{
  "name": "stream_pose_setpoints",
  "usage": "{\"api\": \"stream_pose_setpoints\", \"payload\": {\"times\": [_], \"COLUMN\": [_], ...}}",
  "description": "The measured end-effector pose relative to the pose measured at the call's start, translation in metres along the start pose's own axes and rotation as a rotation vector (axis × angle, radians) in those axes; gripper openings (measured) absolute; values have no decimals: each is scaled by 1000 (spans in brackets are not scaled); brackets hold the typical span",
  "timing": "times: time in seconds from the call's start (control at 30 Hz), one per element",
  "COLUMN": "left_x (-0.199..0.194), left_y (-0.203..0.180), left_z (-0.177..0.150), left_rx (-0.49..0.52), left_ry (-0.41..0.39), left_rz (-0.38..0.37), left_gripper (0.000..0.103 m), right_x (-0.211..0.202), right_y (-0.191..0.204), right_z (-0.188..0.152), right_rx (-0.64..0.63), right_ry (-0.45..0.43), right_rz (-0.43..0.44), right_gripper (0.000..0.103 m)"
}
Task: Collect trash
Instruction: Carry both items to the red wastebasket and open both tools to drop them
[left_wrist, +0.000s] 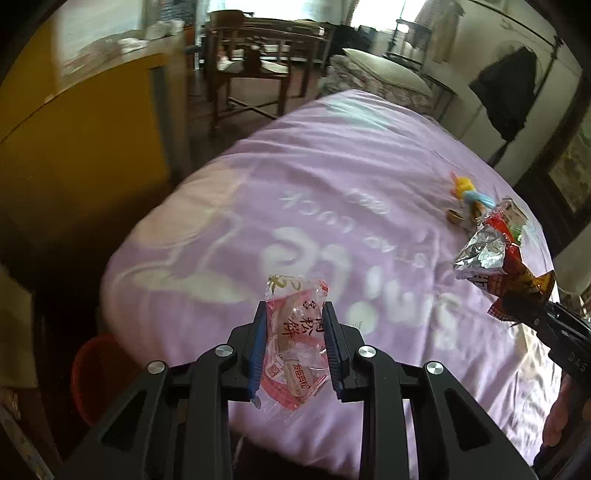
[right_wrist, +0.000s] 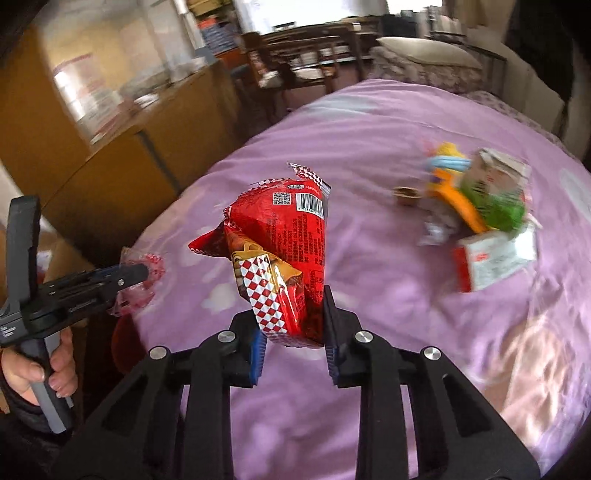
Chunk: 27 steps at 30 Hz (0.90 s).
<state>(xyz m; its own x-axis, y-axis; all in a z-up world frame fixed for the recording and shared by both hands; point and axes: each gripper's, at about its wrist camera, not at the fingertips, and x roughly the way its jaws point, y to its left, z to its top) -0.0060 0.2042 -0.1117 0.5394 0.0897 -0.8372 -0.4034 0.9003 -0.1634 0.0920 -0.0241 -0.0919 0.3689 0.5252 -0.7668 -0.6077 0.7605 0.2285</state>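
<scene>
Trash is already in both of your tongs: the left tongs (left_wrist: 295, 325) are clenched on a clear pink wrapper (left_wrist: 295, 347), and the right tongs (right_wrist: 293, 317) grip a red snack bag (right_wrist: 280, 251), both held above the purple bedspread (left_wrist: 332, 177). More litter lies together near the bed's far right side: a crumpled green-and-white carton (right_wrist: 495, 199), a white-and-red packet (right_wrist: 495, 258) and a yellow-and-blue toy-like piece (left_wrist: 467, 190). Your step looks like carrying both pieces to a bin, so keep both grips firm, since the thin film could slip, and lower each piece well inside before releasing. A red bucket (left_wrist: 92, 376) shows by the bed's near left corner, partly hidden by the left tongs; whether it is the bin is unclear. Motion blur smears the far pile, so its pieces are hard to separate
</scene>
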Motion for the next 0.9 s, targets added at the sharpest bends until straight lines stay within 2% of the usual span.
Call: {"api": "stream_pose_setpoints", "payload": {"times": [0.23, 0.43, 0.57, 0.73, 0.9], "left_x": [-28, -35, -20, 7, 38], "left_y": [80, 155, 205, 252, 289], "left_z": [-27, -61, -90, -119, -140], "left_rx": [-110, -230, -320, -409, -491], "left_ry": [-15, 17, 83, 175, 246], "left_rz": [87, 189, 254, 305, 286], "left_gripper": [29, 29, 29, 29, 29], "right_x": [22, 48, 74, 111, 164], "right_y": [82, 163, 219, 278, 314], "right_z": [-2, -11, -19, -37, -56], "right_rx": [-135, -260, -340, -428, -473], "right_ry": [64, 136, 201, 312, 414], "right_rz": [120, 234, 316, 375, 373], "right_gripper": [28, 28, 28, 28, 28]}}
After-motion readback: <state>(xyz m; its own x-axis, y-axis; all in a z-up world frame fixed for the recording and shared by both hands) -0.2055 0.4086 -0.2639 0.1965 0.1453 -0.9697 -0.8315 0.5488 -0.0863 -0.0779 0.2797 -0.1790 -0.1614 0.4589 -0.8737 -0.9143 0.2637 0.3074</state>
